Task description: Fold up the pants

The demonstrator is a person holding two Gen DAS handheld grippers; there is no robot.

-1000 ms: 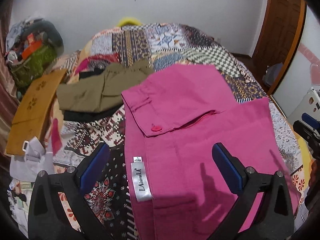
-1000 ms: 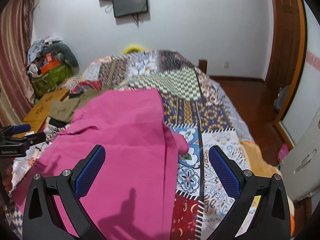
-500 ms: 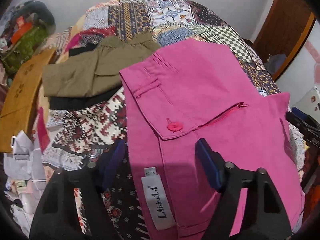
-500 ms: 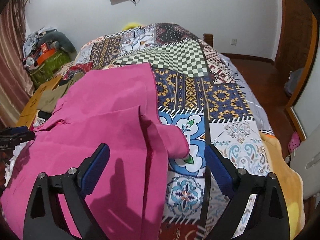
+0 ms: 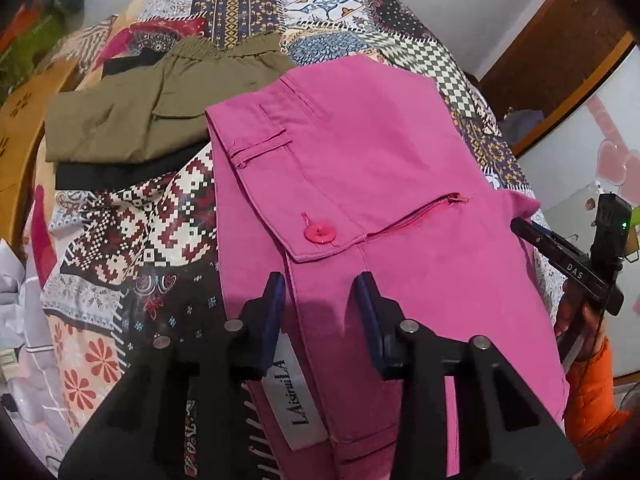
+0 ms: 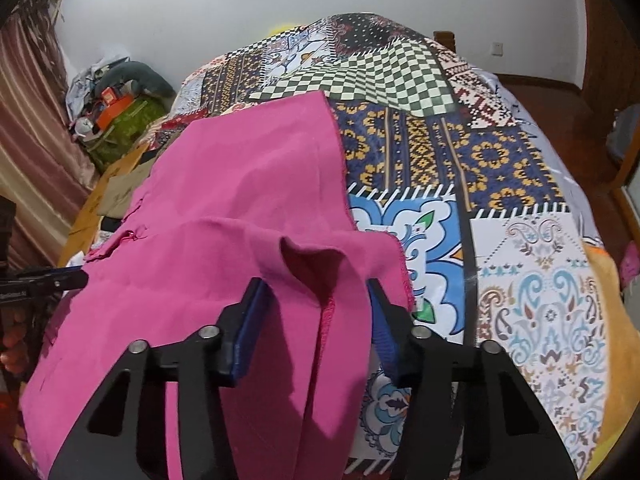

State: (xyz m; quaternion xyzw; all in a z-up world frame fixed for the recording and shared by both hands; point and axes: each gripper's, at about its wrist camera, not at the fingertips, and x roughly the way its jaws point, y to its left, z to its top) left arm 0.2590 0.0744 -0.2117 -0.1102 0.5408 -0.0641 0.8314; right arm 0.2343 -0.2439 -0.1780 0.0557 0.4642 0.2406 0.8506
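On the patchwork quilted bedspread (image 6: pixel 500 168), bright pink cotton trousers (image 5: pixel 392 184) lie spread, waistband end partly turned over.

Left gripper (image 5: pixel 320 304) straddles the waistband edge near the white label (image 5: pixel 298 408); right gripper (image 6: pixel 316 312) brackets a raised hem ruck — both sets of jaws narrowed round cloth but with gaps showing, not clamped. Likely light, limp, unslippery fabric — best pinched at doubled seams, waistband and hem.
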